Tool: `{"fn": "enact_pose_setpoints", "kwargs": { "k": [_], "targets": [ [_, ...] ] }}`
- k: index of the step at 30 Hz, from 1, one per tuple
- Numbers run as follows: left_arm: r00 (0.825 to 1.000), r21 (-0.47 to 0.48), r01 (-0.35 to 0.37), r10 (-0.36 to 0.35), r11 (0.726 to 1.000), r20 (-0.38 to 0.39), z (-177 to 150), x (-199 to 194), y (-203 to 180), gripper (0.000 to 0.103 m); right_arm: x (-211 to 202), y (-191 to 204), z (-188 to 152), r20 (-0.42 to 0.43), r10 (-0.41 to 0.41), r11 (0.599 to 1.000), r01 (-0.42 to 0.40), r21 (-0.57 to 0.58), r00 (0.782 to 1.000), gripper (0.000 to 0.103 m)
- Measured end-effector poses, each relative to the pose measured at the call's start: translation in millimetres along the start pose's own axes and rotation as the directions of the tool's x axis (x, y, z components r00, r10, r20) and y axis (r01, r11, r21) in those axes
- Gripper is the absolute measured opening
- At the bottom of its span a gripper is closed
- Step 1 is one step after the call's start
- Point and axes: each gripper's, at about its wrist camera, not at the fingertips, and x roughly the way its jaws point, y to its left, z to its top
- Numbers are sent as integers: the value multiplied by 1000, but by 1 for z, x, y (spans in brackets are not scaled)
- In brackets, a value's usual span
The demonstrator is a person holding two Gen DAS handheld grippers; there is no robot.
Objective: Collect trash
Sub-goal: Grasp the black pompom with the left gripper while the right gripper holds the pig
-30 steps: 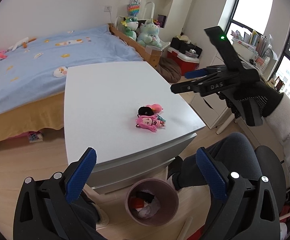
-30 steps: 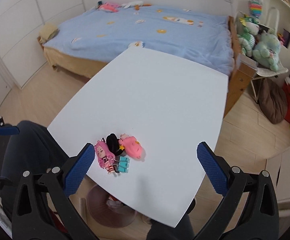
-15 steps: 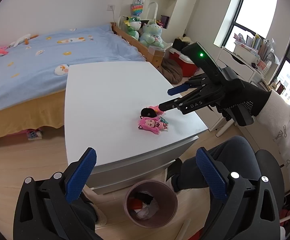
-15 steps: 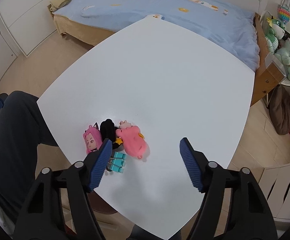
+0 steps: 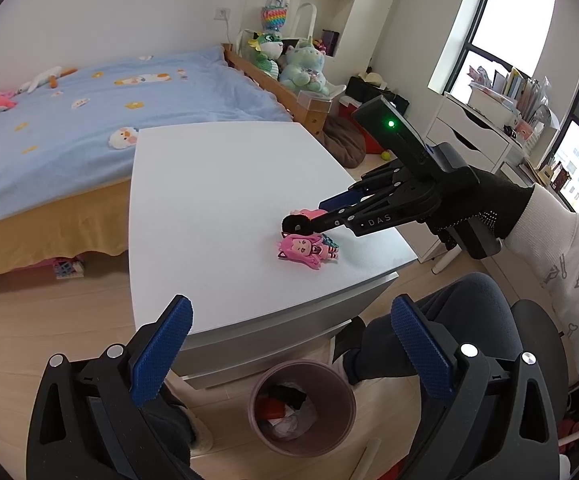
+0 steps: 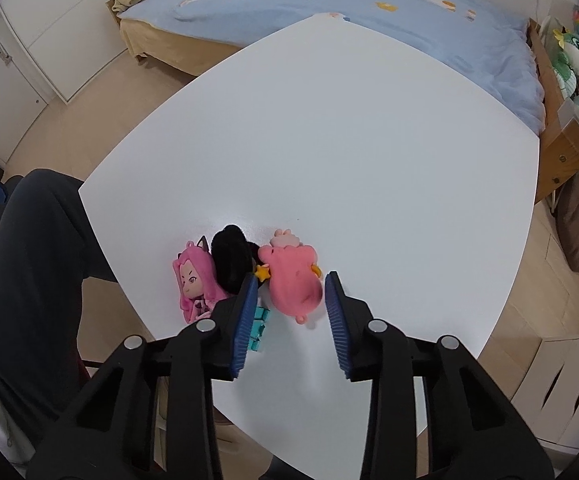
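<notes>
Closing your right gripper (image 6: 291, 298) around the soft, light pink plush pig (image 6: 294, 280), squeeze its plump middle; your left gripper (image 5: 291, 344) gapes wide, empty.

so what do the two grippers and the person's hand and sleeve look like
Both grippers, left gripper and right gripper, are matte black linkage frames with silver rivets and textured blue pads. The right one carries white "DAS" lettering and a black box with a green light. A black knit glove and a white sleeve with grey prints are worn.
</notes>
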Motion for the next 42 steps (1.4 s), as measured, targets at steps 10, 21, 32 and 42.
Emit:
{"fn": "enact_pose_setpoints", "kwargs": {
  "k": [10,21,32,42],
  "targets": [
    [1000,12,-5,5,1000,-4,3,4,-1,96,-9,-4,-6,47,-2,999,0,46,999,26],
    [999,45,-8,9,999,-31,31,22,-5,96,-38,-14,-14,126,-28,986,7,165,992,26],
    [988,38,-23,29,999,-151,79,72,-1,96,-63,-26,-26,161,-95,963,50,266,982,26],
    [953,30,-49,56,998,-299,94,131,-5,96,-78,-37,-38,164,-139,947,83,309,977,26]
  ]
}}
